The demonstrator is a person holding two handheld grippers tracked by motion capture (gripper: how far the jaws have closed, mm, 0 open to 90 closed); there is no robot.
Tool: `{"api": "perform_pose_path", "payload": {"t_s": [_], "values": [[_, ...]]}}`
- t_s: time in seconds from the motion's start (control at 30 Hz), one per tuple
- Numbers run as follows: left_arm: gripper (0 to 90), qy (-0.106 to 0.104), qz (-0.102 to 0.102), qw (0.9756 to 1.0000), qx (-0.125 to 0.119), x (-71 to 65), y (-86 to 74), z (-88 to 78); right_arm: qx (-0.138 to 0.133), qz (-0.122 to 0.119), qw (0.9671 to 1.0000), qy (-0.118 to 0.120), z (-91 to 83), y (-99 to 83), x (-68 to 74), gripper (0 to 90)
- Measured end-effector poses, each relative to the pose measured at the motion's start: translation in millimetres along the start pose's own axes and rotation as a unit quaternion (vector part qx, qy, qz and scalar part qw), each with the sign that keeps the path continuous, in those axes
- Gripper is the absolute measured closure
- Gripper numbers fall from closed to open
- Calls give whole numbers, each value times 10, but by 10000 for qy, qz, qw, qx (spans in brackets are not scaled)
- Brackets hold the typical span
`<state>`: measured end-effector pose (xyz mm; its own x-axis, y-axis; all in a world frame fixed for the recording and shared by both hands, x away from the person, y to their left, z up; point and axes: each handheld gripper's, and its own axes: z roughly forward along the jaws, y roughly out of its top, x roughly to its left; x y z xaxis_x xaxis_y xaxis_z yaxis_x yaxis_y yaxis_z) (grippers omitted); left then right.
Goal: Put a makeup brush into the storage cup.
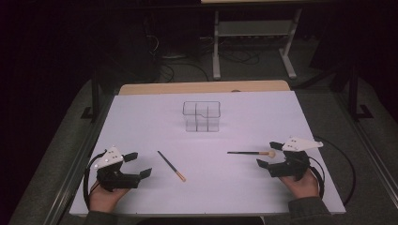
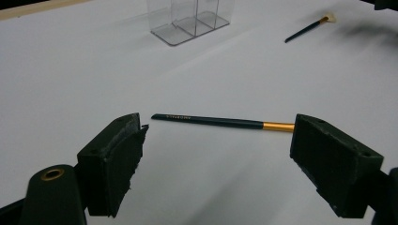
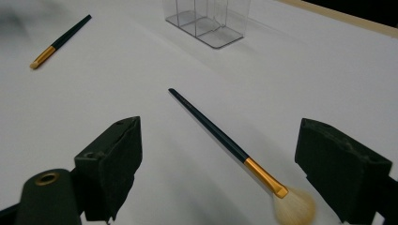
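Note:
Two makeup brushes lie on the white table [image 1: 141, 122]. The slim dark brush with a gold ferrule [image 1: 171, 165] [image 2: 220, 123] [image 3: 61, 41] lies slanted just right of my left gripper [image 1: 139, 164] [image 2: 216, 164], whose jaws stand open and empty. A fluffy-tipped brush [image 1: 251, 153] [image 3: 234, 150] [image 2: 309, 28] lies level in front of my right gripper [image 1: 268, 154] [image 3: 218, 168], also open, with the bristle end between its jaws but untouched. A clear divided organizer [image 1: 202, 116] [image 2: 190, 21] [image 3: 206, 21] stands at the table's middle back.
A wooden strip [image 1: 202, 87] runs along the table's far edge. Beyond it is a dark floor with a metal desk frame [image 1: 253, 42] and cables. A hand holds each gripper near the table's front edge.

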<state>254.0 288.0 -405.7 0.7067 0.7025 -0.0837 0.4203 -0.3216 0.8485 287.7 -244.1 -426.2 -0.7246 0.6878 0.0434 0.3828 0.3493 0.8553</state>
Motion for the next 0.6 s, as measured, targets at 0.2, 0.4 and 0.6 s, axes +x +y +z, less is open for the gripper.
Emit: {"api": "perform_pose_path", "payload": {"t_s": [0.2, 0.4, 0.6], "values": [[167, -5, -24, 10000, -30, -4, -3, -10, -35, 18, 10000, 14, -2, 19, 8, 141], [167, -34, 16, 10000, -19, -8, -6, -13, -82, -43, 10000, -8, -26, 79, 33, 141], [167, -45, 25, 10000, -14, -24, -10, -9, -78, -20, 9999, 109, -40, 166, 65, 141]]}}
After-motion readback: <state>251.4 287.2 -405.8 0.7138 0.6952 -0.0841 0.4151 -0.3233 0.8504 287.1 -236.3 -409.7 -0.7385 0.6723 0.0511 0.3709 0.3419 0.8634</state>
